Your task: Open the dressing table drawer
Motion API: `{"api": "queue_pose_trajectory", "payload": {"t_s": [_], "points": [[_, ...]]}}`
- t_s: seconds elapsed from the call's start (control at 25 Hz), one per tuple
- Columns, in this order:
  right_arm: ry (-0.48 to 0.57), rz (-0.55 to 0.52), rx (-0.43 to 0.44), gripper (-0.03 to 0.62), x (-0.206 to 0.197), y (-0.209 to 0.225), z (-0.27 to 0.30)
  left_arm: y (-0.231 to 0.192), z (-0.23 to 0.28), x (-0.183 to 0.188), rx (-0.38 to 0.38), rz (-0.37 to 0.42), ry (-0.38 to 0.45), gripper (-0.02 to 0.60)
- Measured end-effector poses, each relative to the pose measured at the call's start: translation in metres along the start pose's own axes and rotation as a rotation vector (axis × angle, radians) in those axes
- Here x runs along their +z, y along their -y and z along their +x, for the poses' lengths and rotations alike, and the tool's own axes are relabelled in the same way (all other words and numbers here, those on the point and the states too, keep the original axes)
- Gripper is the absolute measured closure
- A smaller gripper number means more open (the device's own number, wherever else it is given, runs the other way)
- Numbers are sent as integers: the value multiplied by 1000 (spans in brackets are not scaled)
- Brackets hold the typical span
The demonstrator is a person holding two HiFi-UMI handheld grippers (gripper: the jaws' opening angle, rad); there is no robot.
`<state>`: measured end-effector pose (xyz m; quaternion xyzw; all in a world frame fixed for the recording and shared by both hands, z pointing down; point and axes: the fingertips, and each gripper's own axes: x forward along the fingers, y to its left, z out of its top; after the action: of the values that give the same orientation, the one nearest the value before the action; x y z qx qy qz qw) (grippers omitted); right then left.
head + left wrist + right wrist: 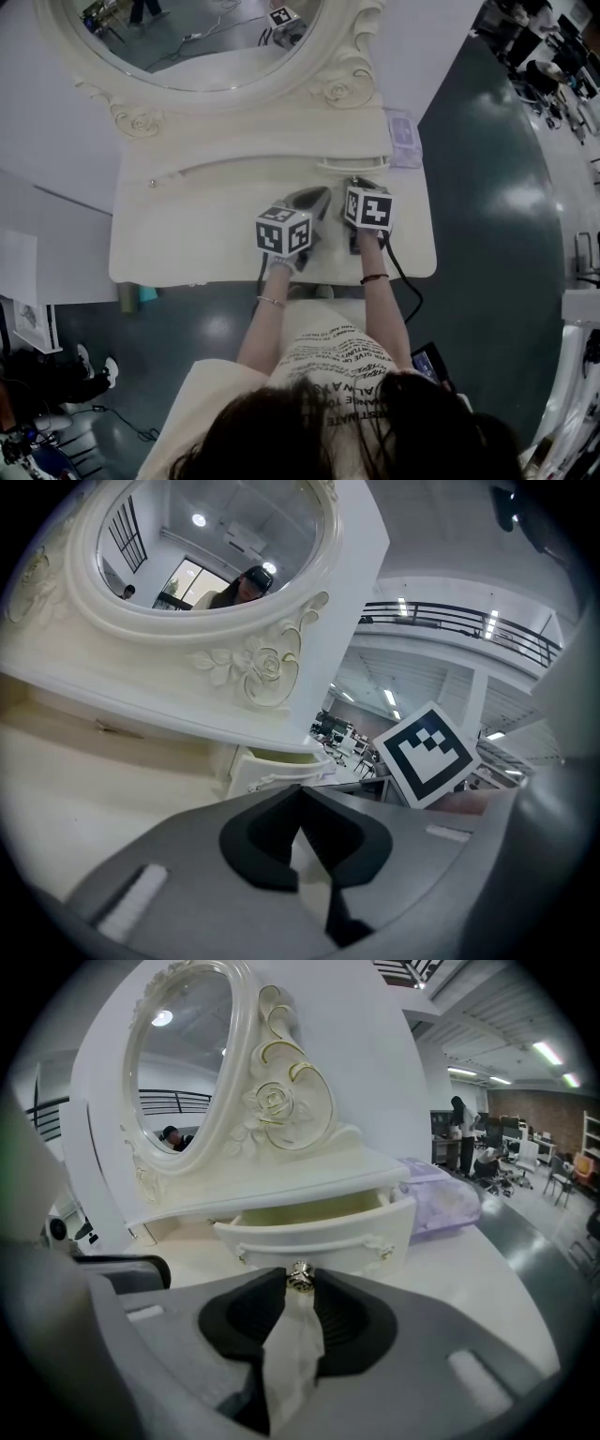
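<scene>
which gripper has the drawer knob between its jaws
The right gripper: its jaws clamp the small metal knob on the pulled-out drawer. The left gripper has its jaws together with nothing between them.

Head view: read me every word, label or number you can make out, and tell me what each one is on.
Shirt: lines of black capitals, upside down, too small to read.
Marker cubes: black-and-white square patterns, no letters.
Purple pack: any print too blurred to read.
Nothing else shows text.
</scene>
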<state>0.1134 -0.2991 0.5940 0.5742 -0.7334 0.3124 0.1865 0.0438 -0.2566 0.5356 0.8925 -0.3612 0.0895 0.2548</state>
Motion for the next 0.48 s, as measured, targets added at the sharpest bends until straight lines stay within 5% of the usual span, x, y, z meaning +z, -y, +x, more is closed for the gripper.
{"api": "queue_pose_trajectory", "payload": {"t_s": [0.48], "points": [[-1, 7, -4, 493, -11, -3, -12, 12, -9, -5, -12, 5, 2, 582]]}}
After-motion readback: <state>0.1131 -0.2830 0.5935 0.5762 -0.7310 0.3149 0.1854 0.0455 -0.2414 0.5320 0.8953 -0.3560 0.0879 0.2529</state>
